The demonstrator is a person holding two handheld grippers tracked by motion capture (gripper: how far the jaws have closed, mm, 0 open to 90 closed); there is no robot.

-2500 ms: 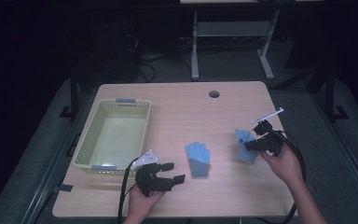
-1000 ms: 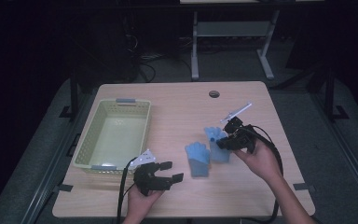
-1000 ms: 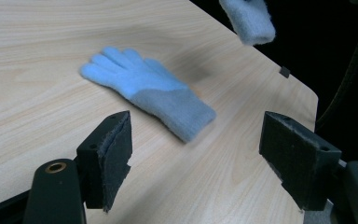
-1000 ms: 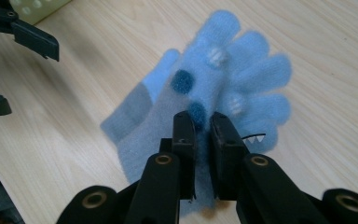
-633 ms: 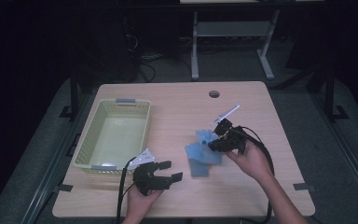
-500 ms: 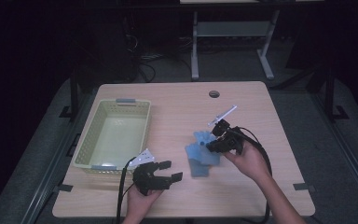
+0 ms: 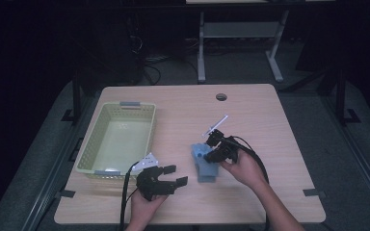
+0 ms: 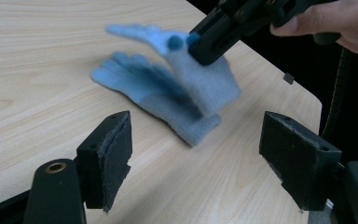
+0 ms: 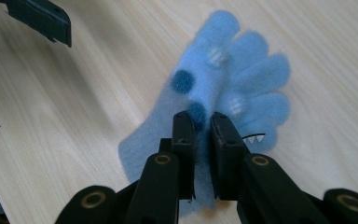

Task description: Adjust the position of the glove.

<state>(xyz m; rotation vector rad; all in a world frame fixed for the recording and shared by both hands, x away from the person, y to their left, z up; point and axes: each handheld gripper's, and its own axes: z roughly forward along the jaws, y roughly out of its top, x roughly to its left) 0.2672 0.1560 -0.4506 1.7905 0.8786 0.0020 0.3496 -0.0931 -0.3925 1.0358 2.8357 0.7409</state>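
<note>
Two blue gloves: my right gripper (image 7: pixel 211 144) pinches one glove (image 8: pixel 200 77) just above the second glove (image 8: pixel 149 95) lying mid-table. My left gripper (image 7: pixel 173 174) rests wide apart, beside one basket (image 7: pixel 118 139).

A pale green basket (image 7: pixel 116 140) sits on the left of the wooden surface (image 7: pixel 260 115). A round hole (image 7: pixel 221 96) lies near its far edge. A metal stand (image 7: pixel 241 33) rises beyond.
</note>
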